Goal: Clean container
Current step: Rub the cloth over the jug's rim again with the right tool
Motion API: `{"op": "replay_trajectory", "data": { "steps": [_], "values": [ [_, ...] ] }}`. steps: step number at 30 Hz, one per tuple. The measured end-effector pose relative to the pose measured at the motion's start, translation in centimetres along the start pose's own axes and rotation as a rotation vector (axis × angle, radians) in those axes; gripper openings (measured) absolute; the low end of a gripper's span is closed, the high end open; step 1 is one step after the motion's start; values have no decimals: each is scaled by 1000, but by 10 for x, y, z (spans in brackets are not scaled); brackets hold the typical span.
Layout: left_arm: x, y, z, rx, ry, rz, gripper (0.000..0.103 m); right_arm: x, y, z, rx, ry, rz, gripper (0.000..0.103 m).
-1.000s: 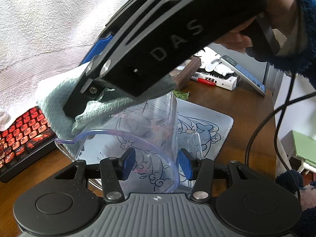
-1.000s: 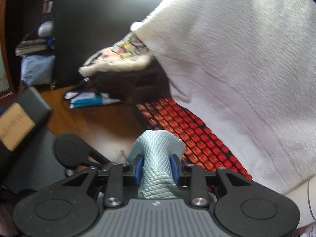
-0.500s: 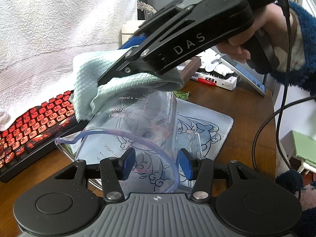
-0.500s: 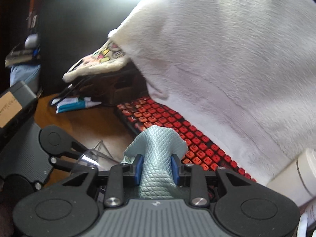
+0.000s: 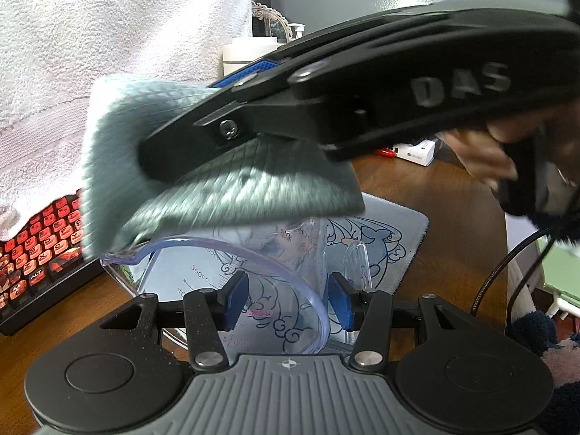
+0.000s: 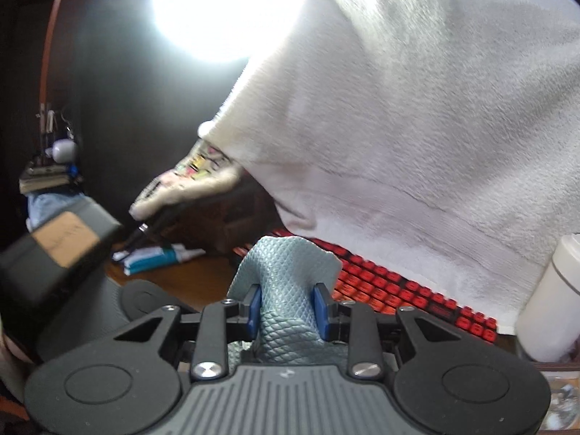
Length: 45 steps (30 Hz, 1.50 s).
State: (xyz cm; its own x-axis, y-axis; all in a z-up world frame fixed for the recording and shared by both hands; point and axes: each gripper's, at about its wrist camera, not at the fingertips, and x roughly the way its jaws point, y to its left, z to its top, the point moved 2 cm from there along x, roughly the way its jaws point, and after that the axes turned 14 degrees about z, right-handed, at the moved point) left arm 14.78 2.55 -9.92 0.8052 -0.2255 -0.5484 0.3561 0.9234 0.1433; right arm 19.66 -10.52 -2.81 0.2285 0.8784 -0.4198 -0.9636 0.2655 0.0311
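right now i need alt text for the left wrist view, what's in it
The left claw grips the near wall of a clear plastic measuring jug on a wooden desk, while the right claw holds a pale green waffle-textured cloth just over the jug's rim. Behind sit a red-keyed black keyboard and a draped white towel.

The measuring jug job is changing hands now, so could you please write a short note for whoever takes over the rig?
Left hand-held gripper: shut on the clear measuring jug, holding it over the desk mat.
Right hand-held gripper: shut on the grey-green cloth, which hangs just above the jug's rim near the spout.
Done: jug and cloth both gripped.
Left: push the cloth inside and wipe the walls; how clean it is I cannot tell.
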Motion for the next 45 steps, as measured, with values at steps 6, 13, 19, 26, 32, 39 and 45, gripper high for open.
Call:
{"op": "replay_trajectory", "data": {
  "steps": [6,13,19,26,32,39,45],
  "values": [
    [0,0,0,-1,0,0,49,-3,11,-9,-26,-65,-42,28],
    [0,-2,0,-1,0,0,49,-19,-22,-24,113,-143,-106,28],
    [-2,-4,0,1,0,1,49,-30,-31,-33,189,-212,-113,30],
    [-1,-2,0,0,0,0,49,-36,-22,-32,142,-265,-151,39],
    [-1,-2,0,0,0,0,49,-38,-15,-33,120,-271,-165,32],
    [-1,-1,0,0,0,1,49,-29,-10,-33,112,-222,-166,16],
    [0,-2,0,2,0,2,49,-30,-12,-35,196,-246,-92,13]
  ]
}}
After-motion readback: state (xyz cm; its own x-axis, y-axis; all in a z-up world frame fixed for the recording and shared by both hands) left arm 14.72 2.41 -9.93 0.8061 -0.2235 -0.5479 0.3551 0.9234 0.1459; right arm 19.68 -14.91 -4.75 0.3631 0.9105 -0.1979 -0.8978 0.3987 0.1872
